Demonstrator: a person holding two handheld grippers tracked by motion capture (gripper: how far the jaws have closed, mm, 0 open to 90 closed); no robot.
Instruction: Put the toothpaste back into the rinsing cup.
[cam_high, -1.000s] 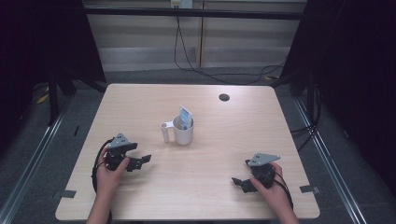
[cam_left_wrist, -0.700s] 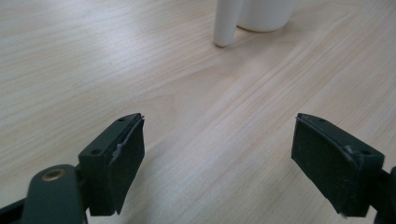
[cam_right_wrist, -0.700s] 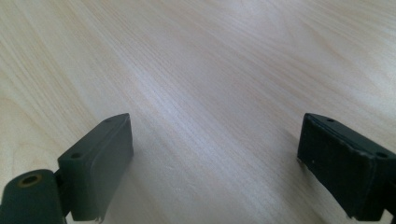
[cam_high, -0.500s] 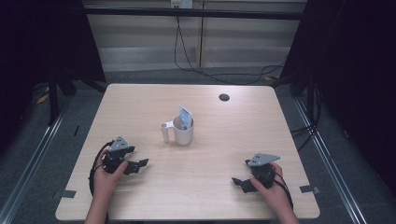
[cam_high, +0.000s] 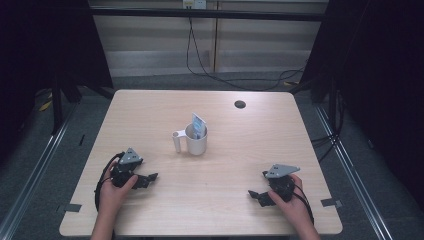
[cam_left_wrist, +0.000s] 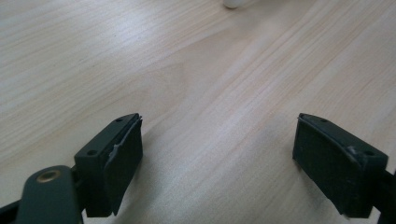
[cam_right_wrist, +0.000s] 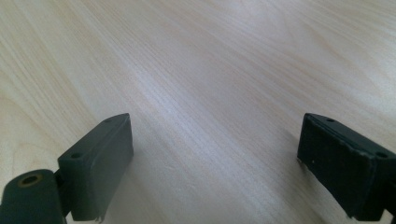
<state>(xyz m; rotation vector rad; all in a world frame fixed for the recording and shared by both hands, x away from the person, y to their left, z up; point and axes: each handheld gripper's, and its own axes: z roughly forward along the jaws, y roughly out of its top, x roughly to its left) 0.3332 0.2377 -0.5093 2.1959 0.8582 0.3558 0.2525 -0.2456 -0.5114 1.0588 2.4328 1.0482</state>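
- Since a second ago our left gripper (cam_high: 148, 178) has slid a little toward the left and nearer edge of the pale wooden table (cam_high: 150, 115), while our right one has kept its place.
- Nearest to us, our two hands come in over the near edge: the left hand (cam_high: 114, 189) wraps the black body of the left gripper, and the right hand (cam_high: 292, 202) wraps the right gripper (cam_high: 256, 195).
- Each gripper carries a grey three-cornered plate on top, and both rest low on the tabletop, well apart, one at the near left and one at the near right.
- Our left gripper is released: in the left gripper view its two black jaws stand wide apart over bare wood grain, with nothing between them.
- Our right gripper is likewise released: in the right gripper view its jaws are spread wide over bare wood.
- Farther in, near the middle of the table, stands a white cylindrical mug (cam_high: 196, 140) with its handle pointing left, upright and clear of both grippers.
- A small blue-and-white packet (cam_high: 198, 123) stands tilted inside the mug, poking above its rim; its print is too small to read.
- Toward the far right of the table sits a small round dark cable hole (cam_high: 240, 104).
- Beyond the far edge, black cables (cam_high: 200, 55) hang down against a pale wall.
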